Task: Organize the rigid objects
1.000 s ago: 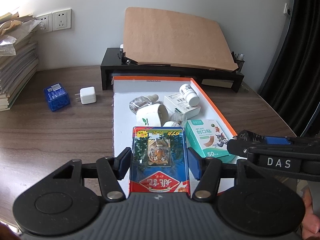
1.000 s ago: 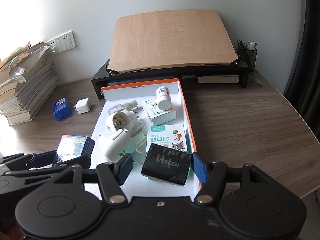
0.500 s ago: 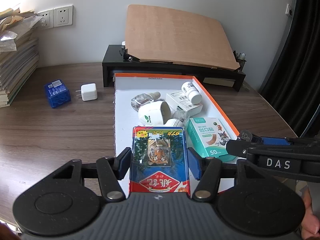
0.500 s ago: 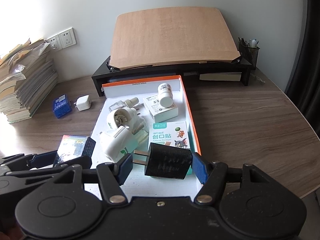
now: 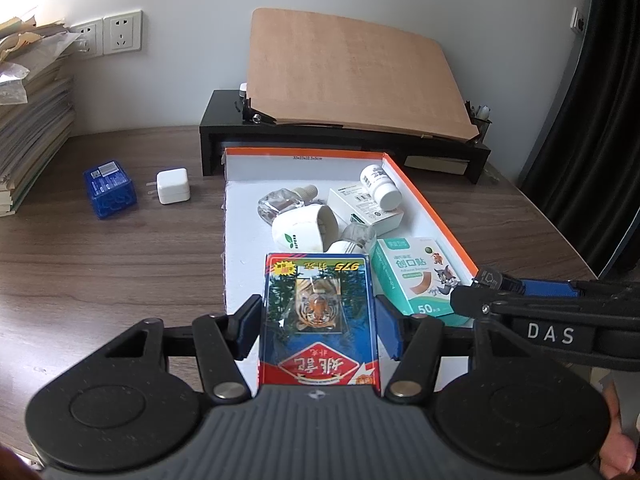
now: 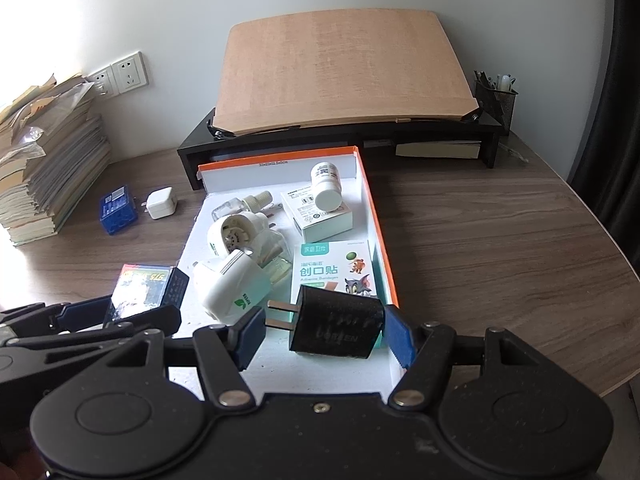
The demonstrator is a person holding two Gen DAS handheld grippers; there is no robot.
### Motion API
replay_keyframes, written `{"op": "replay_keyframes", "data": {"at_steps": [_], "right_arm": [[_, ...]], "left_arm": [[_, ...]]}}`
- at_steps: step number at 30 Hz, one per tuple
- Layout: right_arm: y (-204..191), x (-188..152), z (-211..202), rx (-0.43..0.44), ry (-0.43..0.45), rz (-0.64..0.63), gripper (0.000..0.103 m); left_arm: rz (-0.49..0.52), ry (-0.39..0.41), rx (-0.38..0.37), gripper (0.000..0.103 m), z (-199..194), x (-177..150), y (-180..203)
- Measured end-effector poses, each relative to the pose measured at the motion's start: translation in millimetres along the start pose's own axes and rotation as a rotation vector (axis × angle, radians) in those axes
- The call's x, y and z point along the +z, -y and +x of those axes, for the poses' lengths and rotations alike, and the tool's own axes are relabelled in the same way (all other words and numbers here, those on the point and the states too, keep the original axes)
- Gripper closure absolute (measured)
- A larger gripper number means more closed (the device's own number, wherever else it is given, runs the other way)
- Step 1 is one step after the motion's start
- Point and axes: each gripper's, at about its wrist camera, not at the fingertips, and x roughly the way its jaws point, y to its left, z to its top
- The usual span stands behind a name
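Playing-card pack (image 5: 318, 316), a glossy cellophane-wrapped box with a tiger on its face, sits clamped between the blue pads of the left gripper (image 5: 318, 326), over the near left part of the white tray (image 5: 244, 216). Across from it the right gripper (image 6: 325, 334) has a matte black plug adapter (image 6: 338, 328) between its fingers: the right pad touches the adapter's body, while the left pad stands just beside the two metal prongs, and whether it presses on them I cannot tell. The adapter is at the tray's near right corner, partly covering a flat teal-and-white bandage box (image 6: 334, 266).

Farther into the tray lie two rounded white plastic plug-in vaporizers (image 6: 236, 236), a clear glass refill bottle (image 5: 282, 204), and a white carton (image 6: 316, 214) with a white pill bottle (image 6: 326, 188) lying on top. An orange rim edges the tray's far and right walls.

On the wood-grain table (image 6: 500, 248) to the left are a small white charger cube (image 5: 172, 186) and a translucent blue box (image 5: 110, 190), with a paper stack (image 6: 48, 164) beyond. Behind the tray stands a black riser (image 5: 224, 136) carrying a tilted brown board (image 5: 352, 76).
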Motion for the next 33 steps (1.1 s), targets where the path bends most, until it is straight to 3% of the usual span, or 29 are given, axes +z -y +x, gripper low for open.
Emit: {"op": "replay_keyframes", "data": {"at_steps": [33], "right_arm": [[-0.5,-0.3,1.7,-0.006,-0.008,0.012,0.025]], "left_arm": [[0.009,-0.007,-0.007,0.043,4.5,-0.5,0.7]]}}
